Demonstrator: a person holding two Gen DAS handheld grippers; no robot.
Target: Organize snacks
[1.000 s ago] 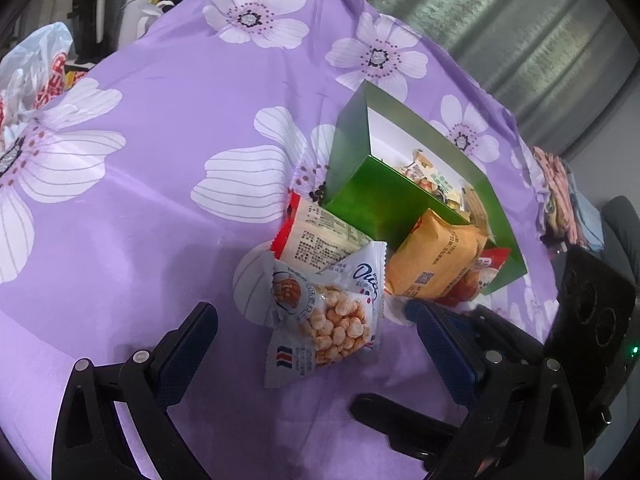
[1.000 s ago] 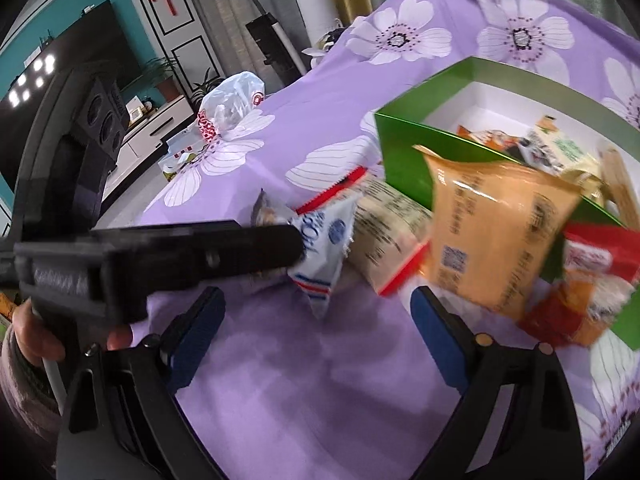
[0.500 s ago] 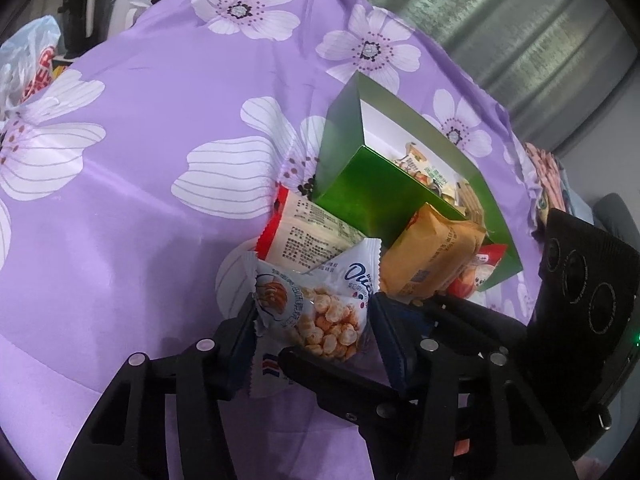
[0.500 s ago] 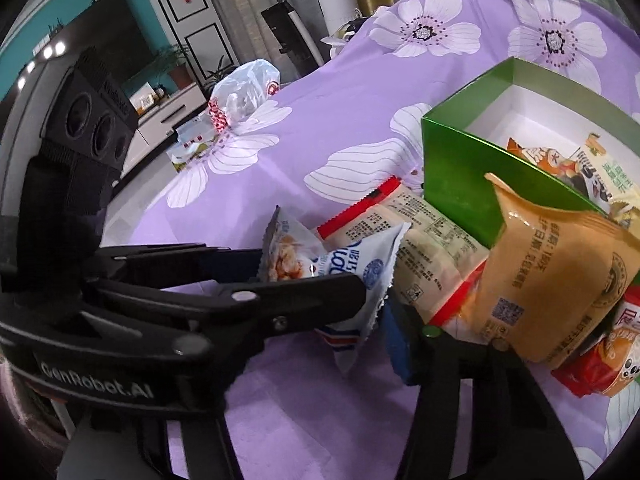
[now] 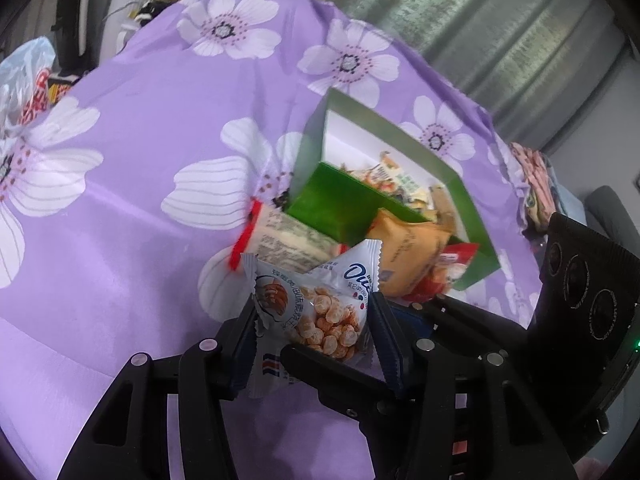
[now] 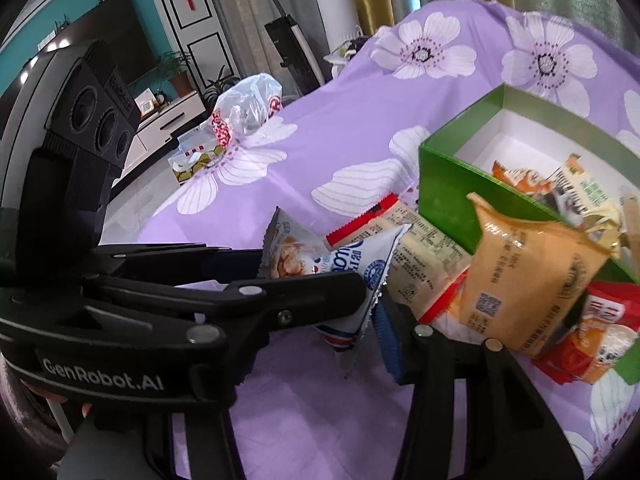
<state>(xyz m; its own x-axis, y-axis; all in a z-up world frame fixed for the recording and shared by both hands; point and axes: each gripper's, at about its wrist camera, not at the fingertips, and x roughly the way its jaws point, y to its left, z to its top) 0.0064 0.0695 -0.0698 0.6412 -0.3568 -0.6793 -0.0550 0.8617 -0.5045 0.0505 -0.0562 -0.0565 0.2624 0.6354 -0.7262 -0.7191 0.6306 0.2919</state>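
Purple cloth: a flower-printed cover (image 5: 132,208) over the table, white blossoms with dark dotted centres, carries everything.
Green box: an open cardboard box (image 5: 340,208) with a white inside stands toward the cloth's far right edge; a few small snack packs (image 6: 576,188) lie in it.
White snack pouch: a crimped-edge pouch (image 5: 316,308) printed with blue lettering and round golden puffs, in front of the box's near corner, its lower part off the cloth.
Left gripper: its (image 5: 310,330) blue-padded fingers press the pouch from both sides (the foil bulges between them), so it is clamped on the pouch.
Right gripper: its (image 6: 360,300) jaws are closing; the same pouch (image 6: 344,276) sits between them. One blue pad (image 6: 386,336) touches the pouch's right edge; the other finger is hidden behind the left tool, so I cannot tell whether it presses.
Red-edged pack: a cream pack (image 5: 280,240) with small print lies flat behind the pouch, against the box's near wall.
Orange bag: a puffy bag (image 6: 528,280) leans on the box's near wall, right of the cream pack.
Red packet: a small packet (image 6: 596,336) lies just beside the orange bag, at the box's near right corner.
Plastic bag: a clear bag (image 6: 244,108) with red print sits at the cloth's far left edge.
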